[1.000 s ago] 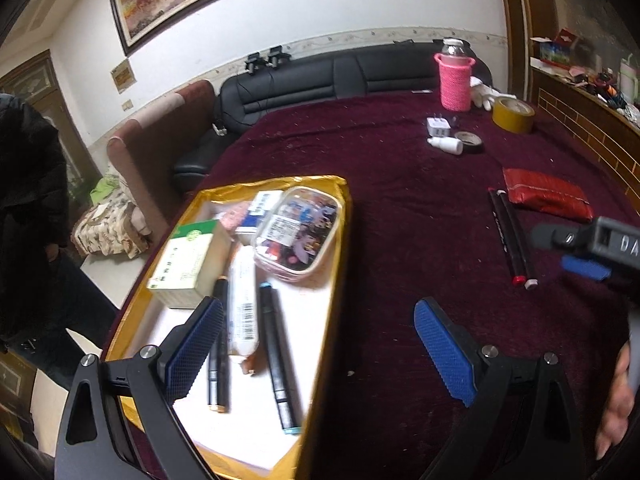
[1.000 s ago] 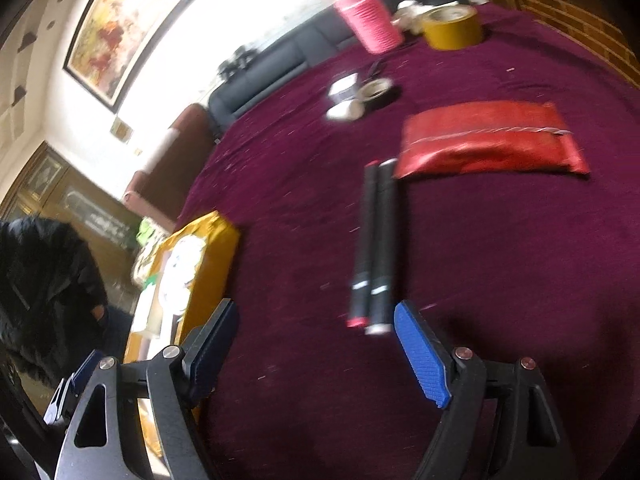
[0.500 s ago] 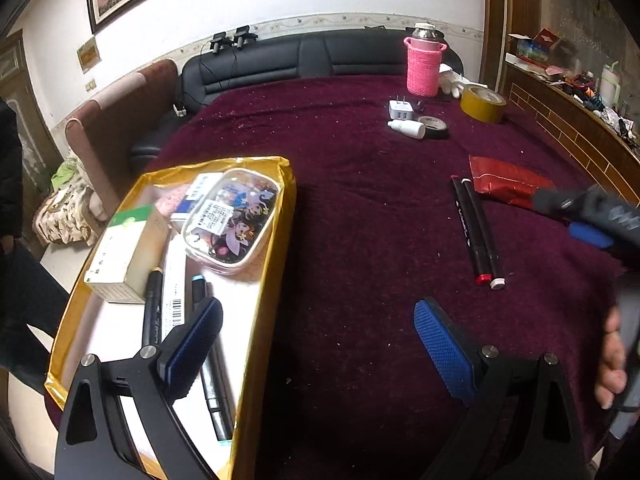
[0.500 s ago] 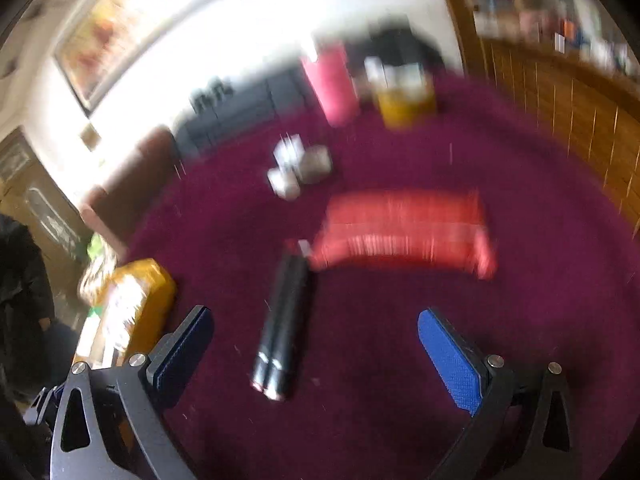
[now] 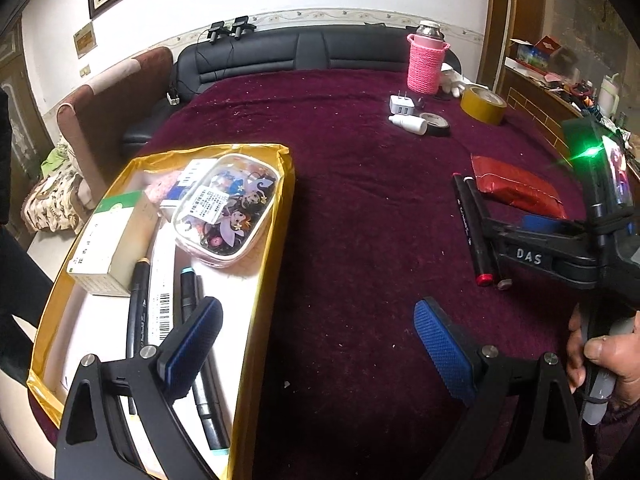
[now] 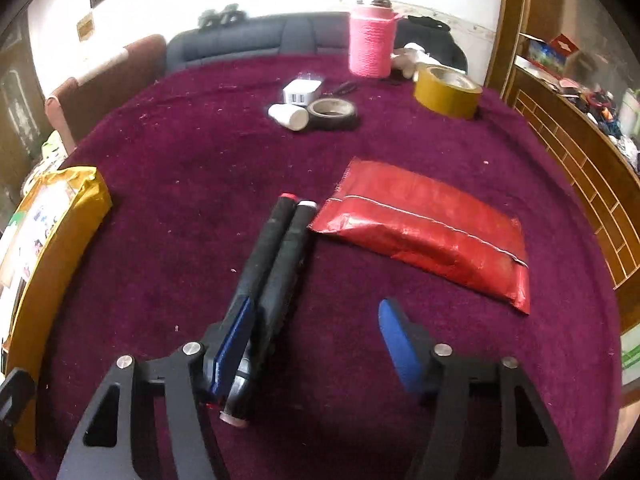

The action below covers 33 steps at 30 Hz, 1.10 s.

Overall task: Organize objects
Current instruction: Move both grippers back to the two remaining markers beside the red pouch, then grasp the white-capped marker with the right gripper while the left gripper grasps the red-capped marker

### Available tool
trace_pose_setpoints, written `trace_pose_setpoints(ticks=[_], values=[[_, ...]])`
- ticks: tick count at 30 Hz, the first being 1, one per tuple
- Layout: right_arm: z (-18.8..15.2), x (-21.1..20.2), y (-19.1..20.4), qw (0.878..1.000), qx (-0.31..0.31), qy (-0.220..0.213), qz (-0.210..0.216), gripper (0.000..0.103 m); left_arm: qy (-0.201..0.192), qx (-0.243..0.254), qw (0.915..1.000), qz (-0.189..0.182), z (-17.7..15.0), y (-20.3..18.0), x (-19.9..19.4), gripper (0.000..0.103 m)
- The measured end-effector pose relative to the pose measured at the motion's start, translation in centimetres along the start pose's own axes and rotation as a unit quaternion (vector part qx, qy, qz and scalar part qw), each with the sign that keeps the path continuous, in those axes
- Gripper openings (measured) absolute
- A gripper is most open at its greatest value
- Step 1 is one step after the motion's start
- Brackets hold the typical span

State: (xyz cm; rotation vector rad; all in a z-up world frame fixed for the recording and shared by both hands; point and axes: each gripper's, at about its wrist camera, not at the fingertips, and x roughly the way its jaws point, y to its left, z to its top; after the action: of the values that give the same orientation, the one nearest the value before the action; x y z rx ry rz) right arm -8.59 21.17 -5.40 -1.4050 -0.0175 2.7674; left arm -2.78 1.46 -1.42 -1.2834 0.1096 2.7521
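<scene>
Two black markers [image 6: 284, 256] lie side by side on the maroon tablecloth, one red-capped, one white-capped, also seen in the left wrist view [image 5: 476, 232]. My right gripper [image 6: 316, 342] is low over their near ends and its jaws are closing. Its left pad rests over the left marker, the other marker lies between the jaws, and the right pad stands clear of both. From the left wrist view the right gripper [image 5: 516, 226] hangs above the markers. My left gripper [image 5: 320, 344] is open and empty, over the right edge of the gold tray [image 5: 276, 240], which holds several markers, boxes and a cartoon case [image 5: 228, 208].
A red foil pouch [image 6: 432, 232] lies just right of the markers. Farther back are a white bottle [image 6: 288, 116], black tape roll [image 6: 332, 112], white charger [image 6: 300, 90], yellow tape roll [image 6: 446, 90] and pink-covered flask [image 6: 372, 44]. A wooden ledge [image 6: 568, 148] borders the right side.
My right gripper swung and dropped onto the near ends of the two markers, and its jaws narrowed after widening. The left gripper stayed open, drifting slightly beside the tray.
</scene>
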Motion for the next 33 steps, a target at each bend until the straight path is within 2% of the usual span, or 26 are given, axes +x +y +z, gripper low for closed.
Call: trace_pose_setpoints(ticks=[2, 7, 9, 14, 16, 18, 19, 22, 28, 33], values=[[0.0, 0.8, 0.3, 1.000, -0.008, 0.016, -0.014, 0.064, 0.001, -0.003, 1.0000, -0.004, 0.0, 0.2, 0.2, 0.096], [0.7, 1.3, 0.7, 1.000, -0.009, 0.017, -0.013, 0.063, 0.005, -0.004, 0.9999, -0.010, 0.1, 0.2, 0.6, 0.096], [1.1, 1.8, 0.8, 1.000, -0.010, 0.018, -0.016, 0.069, 0.004, -0.001, 0.9999, -0.014, 0.3, -0.1, 0.6, 0.096], [1.5, 2.1, -0.4, 0.999, 0.002, 0.038, 0.021, 0.072, 0.002, 0.008, 0.9997, -0.022, 0.8, -1.0, 0.7, 0.096], [1.1, 1.6, -0.6, 0.999, 0.000, 0.032, 0.019, 0.061, 0.003, 0.014, 0.9995, -0.027, 1.0, -1.7, 1.0, 0.096], [0.7, 1.2, -1.1, 0.999, 0.004, 0.028, 0.017, 0.027, 0.006, 0.021, 0.9992, -0.032, 1.3, -2.4, 1.3, 0.096], [0.4, 0.8, -1.6, 0.999, 0.012, 0.029, 0.024, 0.022, 0.007, 0.026, 0.9991, -0.034, 1.5, -2.9, 1.5, 0.096], [-0.3, 0.3, -3.0, 0.998, 0.034, 0.029, 0.038, 0.020, 0.008, 0.046, 0.9981, -0.039, 2.1, -4.7, 2.4, 0.096], [-1.8, -0.7, -4.7, 0.997, 0.054, 0.033, 0.050, 0.020, 0.004, 0.090, 0.9958, -0.014, 3.9, -8.5, 5.5, 0.096], [-2.2, -0.9, -5.1, 0.996, 0.061, 0.030, 0.060, 0.020, 0.029, 0.106, 0.9939, -0.009, 5.0, -10.7, 8.8, 0.096]])
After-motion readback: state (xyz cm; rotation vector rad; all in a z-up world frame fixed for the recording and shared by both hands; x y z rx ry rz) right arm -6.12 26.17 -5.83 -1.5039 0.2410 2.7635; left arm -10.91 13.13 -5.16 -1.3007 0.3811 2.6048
